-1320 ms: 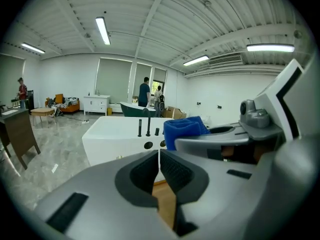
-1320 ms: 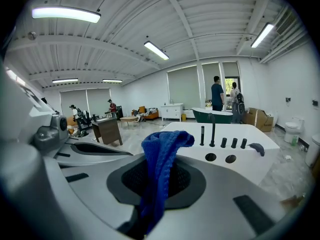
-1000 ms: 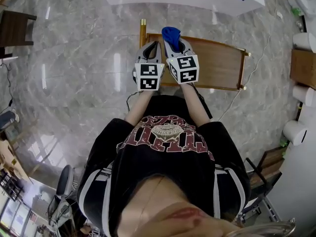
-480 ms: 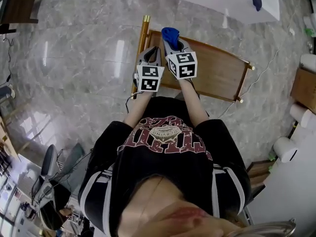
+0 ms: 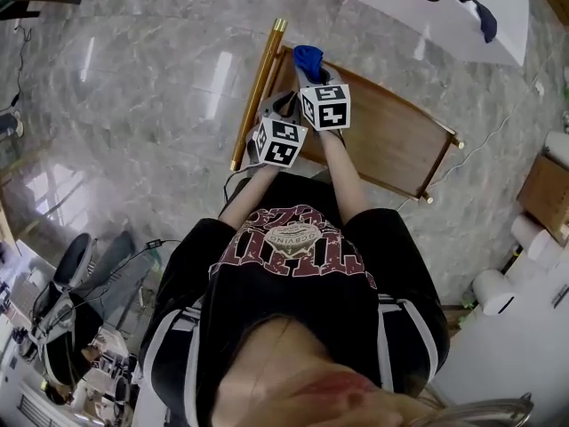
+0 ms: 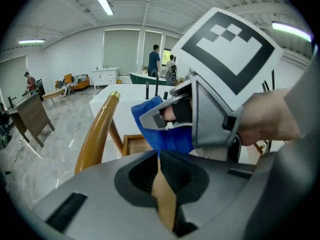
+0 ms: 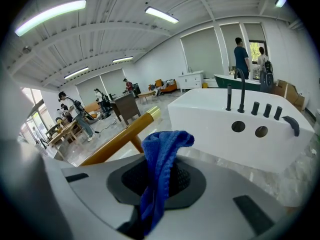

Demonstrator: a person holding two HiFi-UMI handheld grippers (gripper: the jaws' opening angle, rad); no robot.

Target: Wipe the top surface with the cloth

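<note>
A blue cloth [image 5: 308, 59] hangs bunched from my right gripper [image 5: 312, 76], which is shut on it above the near left corner of the brown wooden top [image 5: 384, 138]. In the right gripper view the cloth [image 7: 159, 159] droops over the jaws. My left gripper [image 5: 282, 107] sits just left of the right one, over the same corner, jaws shut with nothing between them. The left gripper view shows the left gripper [image 6: 159, 158] pointing at the right gripper's fingers and the cloth [image 6: 167, 135].
A golden round rail [image 5: 257, 89] runs along the wooden top's left edge. Beyond it stands a white counter [image 5: 418, 12] with round holes, dark taps and another dark blue cloth [image 5: 486, 20]. Grey marble floor surrounds it; rolls and boxes lie at the right.
The head view has swung, so the wooden top now lies slanted. Both grippers stay side by side at its corner; the left one has tilted and sits a little lower than the right.
</note>
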